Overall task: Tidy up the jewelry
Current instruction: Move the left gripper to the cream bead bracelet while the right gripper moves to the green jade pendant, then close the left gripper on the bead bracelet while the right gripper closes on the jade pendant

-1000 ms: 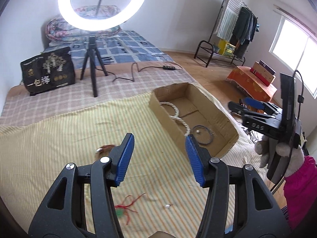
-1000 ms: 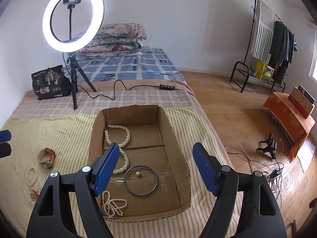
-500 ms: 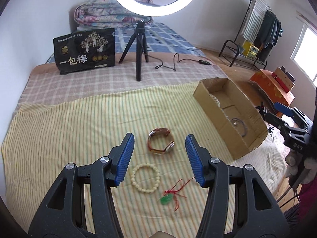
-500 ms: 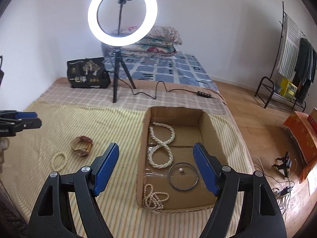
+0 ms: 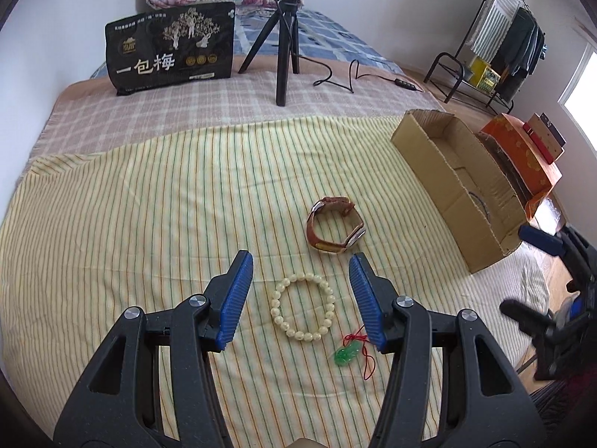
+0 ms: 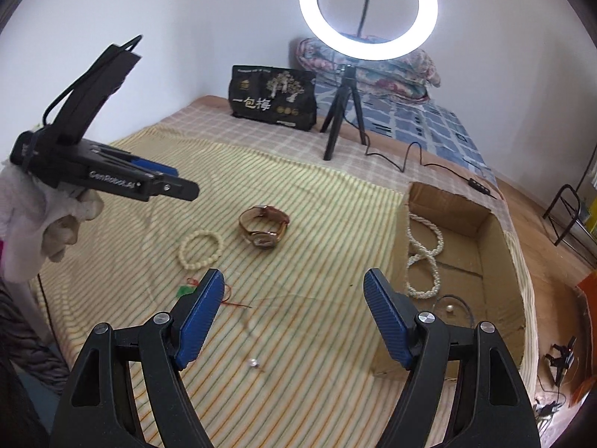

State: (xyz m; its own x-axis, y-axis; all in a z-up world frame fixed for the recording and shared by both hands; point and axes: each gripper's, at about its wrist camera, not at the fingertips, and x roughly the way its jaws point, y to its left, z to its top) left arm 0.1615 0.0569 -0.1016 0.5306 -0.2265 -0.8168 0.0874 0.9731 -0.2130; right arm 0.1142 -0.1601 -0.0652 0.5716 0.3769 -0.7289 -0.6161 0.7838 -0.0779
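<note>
My left gripper [image 5: 300,300] is open and empty, hovering over a cream bead bracelet [image 5: 303,308] that lies between its fingers on the striped cloth. A brown-strap watch [image 5: 334,229] lies just beyond; a green pendant on red cord [image 5: 347,354] lies to the right. My right gripper [image 6: 294,321] is open and empty above the cloth, left of the cardboard box [image 6: 500,272]. The box holds a pearl necklace [image 6: 423,257] and a dark ring with a pearl [image 6: 449,308]. A small pearl [image 6: 253,363] lies on the cloth below it.
A ring light on a tripod [image 6: 343,119] and a black printed bag [image 6: 274,99] stand at the back of the bed. A cable [image 5: 354,76] trails right. The bed edge drops to wooden floor [image 6: 552,231] beyond the box.
Both grippers swung left, away from the box. The left one has come down closer over the bead bracelet. The right one now looks across the loose jewelry on the cloth.
</note>
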